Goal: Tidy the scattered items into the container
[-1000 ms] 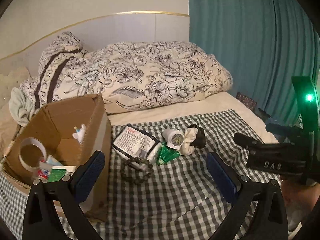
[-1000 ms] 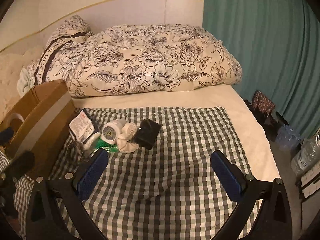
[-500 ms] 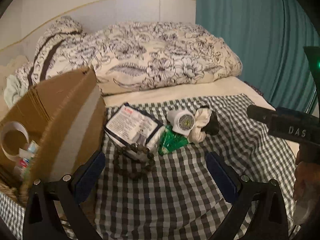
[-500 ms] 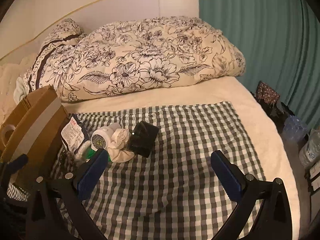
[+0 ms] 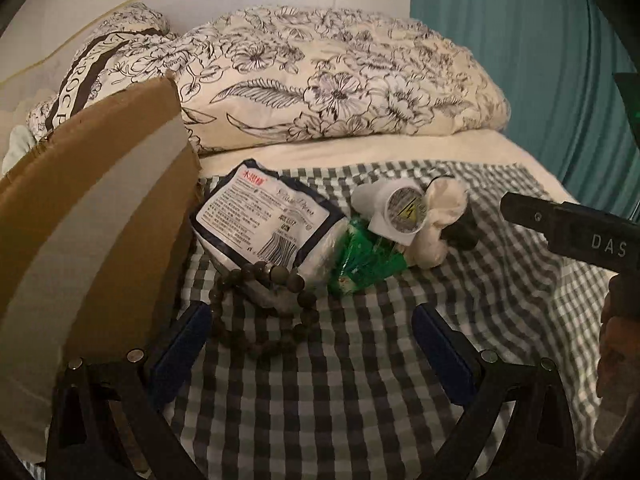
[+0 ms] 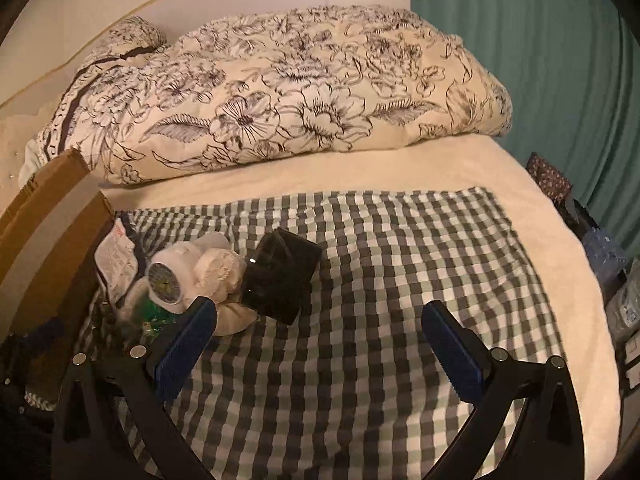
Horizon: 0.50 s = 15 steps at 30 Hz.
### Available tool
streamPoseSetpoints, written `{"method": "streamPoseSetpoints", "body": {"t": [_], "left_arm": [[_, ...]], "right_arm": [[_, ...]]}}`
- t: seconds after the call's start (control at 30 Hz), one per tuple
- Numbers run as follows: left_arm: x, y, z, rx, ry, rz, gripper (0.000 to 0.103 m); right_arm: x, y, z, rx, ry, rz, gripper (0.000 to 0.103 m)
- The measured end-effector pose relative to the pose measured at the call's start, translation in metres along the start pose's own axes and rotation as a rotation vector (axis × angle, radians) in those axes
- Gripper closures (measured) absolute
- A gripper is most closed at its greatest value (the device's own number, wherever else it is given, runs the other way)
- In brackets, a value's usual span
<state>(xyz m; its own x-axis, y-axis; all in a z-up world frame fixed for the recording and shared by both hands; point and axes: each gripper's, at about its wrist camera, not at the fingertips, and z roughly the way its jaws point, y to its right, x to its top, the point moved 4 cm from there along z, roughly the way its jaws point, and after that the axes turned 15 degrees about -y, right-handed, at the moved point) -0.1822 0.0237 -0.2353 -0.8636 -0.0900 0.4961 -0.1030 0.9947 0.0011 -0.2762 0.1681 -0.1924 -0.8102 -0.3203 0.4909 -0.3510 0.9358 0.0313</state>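
Note:
A cardboard box (image 5: 88, 216) stands at the left on the checked cloth (image 5: 360, 380). Beside it lie a white printed packet (image 5: 264, 216), a dark bead bracelet (image 5: 260, 304), a green wrapper (image 5: 360, 260), a white round plug device (image 5: 396, 210), a cream cloth bundle (image 5: 440, 220) and a black box (image 6: 280, 280). My left gripper (image 5: 312, 344) is open, low over the cloth, with the bracelet just ahead between its blue pads. My right gripper (image 6: 320, 340) is open, with its left pad beside the cream bundle (image 6: 224, 276) and the black box ahead.
A floral duvet (image 6: 280, 92) is piled along the back of the bed. A teal curtain (image 6: 540, 60) hangs at the right, with bottles and a patterned bag (image 6: 548, 176) on the floor past the bed's right edge. The right tool's black body (image 5: 576, 236) shows in the left wrist view.
Both grippers have moved forward and down toward the pile of items. The box's inside has passed out of the left wrist view. Both stayed open.

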Motion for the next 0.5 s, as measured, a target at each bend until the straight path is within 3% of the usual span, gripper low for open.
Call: {"method": "streamPoseSetpoints", "body": {"t": [0.27, 0.5], "left_arm": [[-0.002, -0.001, 0.026, 0.001, -0.062, -0.003, 0.013], [0.001, -0.002, 0.039, -0.015, -0.074, -0.002, 0.015]], "right_arm": [[0.009, 0.008, 0.022, -0.009, -0.023, 0.036, 0.0], [0.022, -0.006, 0.044, 0.03, -0.046, 0.0, 0.0]]}}
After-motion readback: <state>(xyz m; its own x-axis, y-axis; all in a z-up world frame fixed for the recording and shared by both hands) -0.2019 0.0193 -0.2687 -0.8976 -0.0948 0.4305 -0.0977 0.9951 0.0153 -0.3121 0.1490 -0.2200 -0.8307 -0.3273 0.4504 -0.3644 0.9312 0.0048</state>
